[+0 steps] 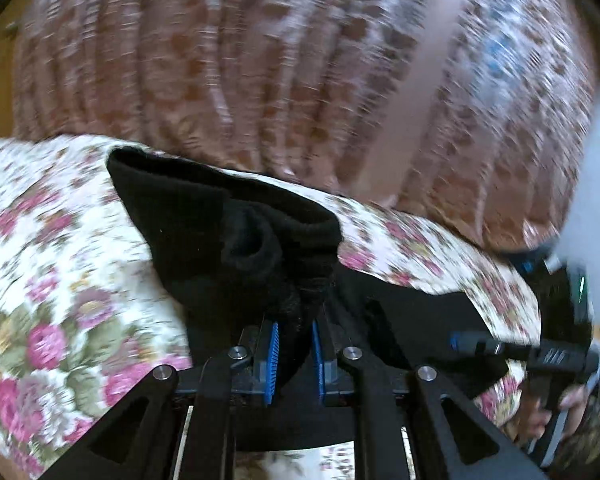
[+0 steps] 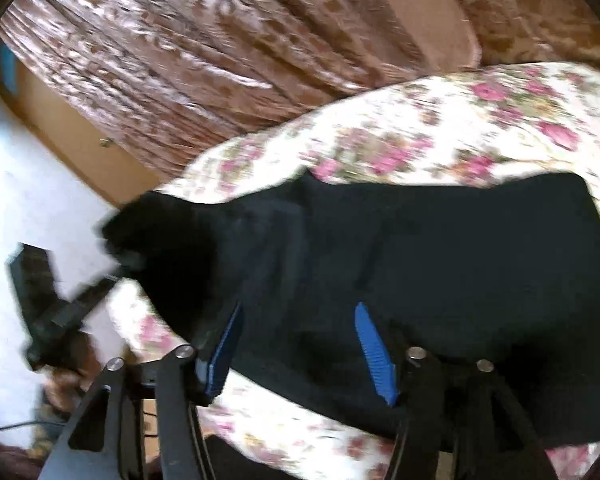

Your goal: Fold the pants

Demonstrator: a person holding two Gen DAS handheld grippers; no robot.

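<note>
A: Right, start at the left gripper [image 1: 295, 350]. How do its jaws stand?

B: Nearly together, pinching a bunched fold of the black pants [image 1: 228, 236]. The cloth is squeezed between the two blue pads [image 1: 271, 360] and rises straight out ahead of the fingertips.

A: And beyond the tips?

B: The gathered cloth fans up and away to the left, ending in a ribbed band that looks like a cuff or waistband; I cannot tell which. More black cloth drapes off to the right of the claw, toward the other tool.

A: What lies under it?

B: A floral bedspread [image 1: 48, 280], white with pink flowers, on both sides of the claw and just beyond the cloth. Further out hangs a brown patterned curtain [image 1: 260, 60], badly blurred.

A: Now the right gripper [image 2: 300, 350].

B: Its jaws are spread wide, with one blue pad on either side. The pants [image 2: 440, 260] lie in front of and between the fingers, but the pads are not pressing on them.

A: Where do the pants run from there?

B: A broad flat panel stretches ahead and to the right of the claw, over the bedspread [image 2: 420, 128]. To the left the cloth is pulled up into a peak, where the left gripper [image 2: 116, 268] holds it; that tool's black body shows further left, blurred.

A: Is a hand visible?

B: Yes, from the left wrist, far right and low, a hand [image 1: 556, 408] grasps the right tool's handle.
</note>
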